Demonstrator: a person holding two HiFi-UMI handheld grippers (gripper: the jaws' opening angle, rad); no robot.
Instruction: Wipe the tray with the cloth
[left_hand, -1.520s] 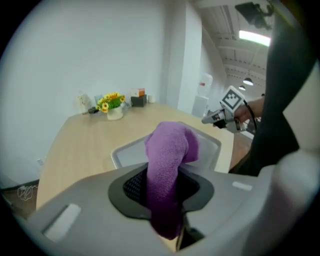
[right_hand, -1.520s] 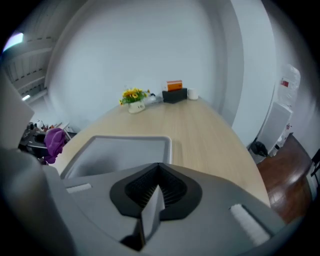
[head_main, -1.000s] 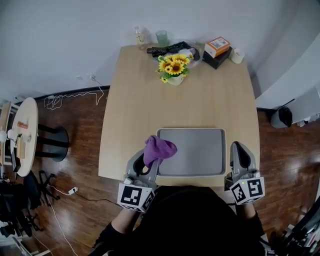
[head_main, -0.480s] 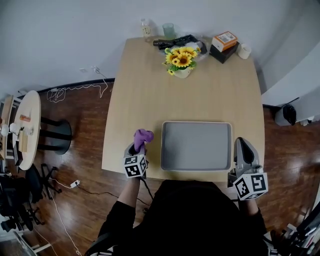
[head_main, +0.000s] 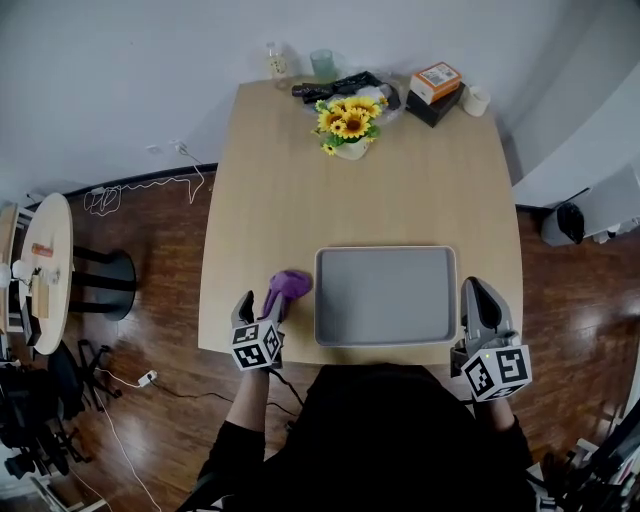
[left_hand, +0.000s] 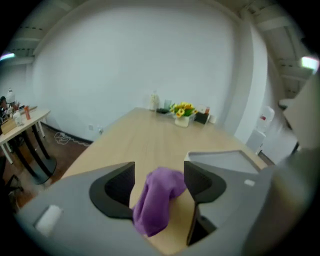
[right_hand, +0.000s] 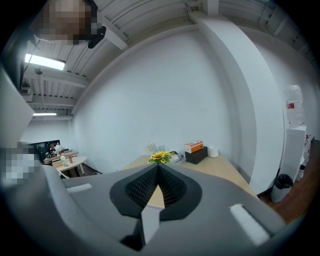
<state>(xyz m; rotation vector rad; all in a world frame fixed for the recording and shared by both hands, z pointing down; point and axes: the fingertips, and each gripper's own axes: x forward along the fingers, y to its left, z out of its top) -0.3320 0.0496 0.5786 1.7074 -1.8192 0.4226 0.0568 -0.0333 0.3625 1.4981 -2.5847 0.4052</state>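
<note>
The grey tray (head_main: 390, 300) lies bare at the near edge of the wooden table (head_main: 300, 200). A crumpled purple cloth (head_main: 288, 285) rests on the table just left of the tray. My left gripper (head_main: 264, 303) is behind the cloth with its jaws opening. In the left gripper view the cloth (left_hand: 157, 197) sits loosely between the spread fingers (left_hand: 117, 187), and the tray (left_hand: 225, 160) shows to the right. My right gripper (head_main: 479, 292) hovers off the tray's right end, shut and holding nothing. The right gripper view shows that gripper (right_hand: 158, 172) with its pads pressed together.
At the table's far end stand a sunflower pot (head_main: 347, 125), an orange box (head_main: 437, 77) on a black box, a white cup (head_main: 476, 101), a glass (head_main: 323, 65), a bottle (head_main: 275, 62) and dark items (head_main: 340, 92). A round side table (head_main: 45, 265) stands at left.
My left gripper carried the cloth off the tray's left part, down to the table left of the tray, and its jaws have spread. The right gripper stayed put.
</note>
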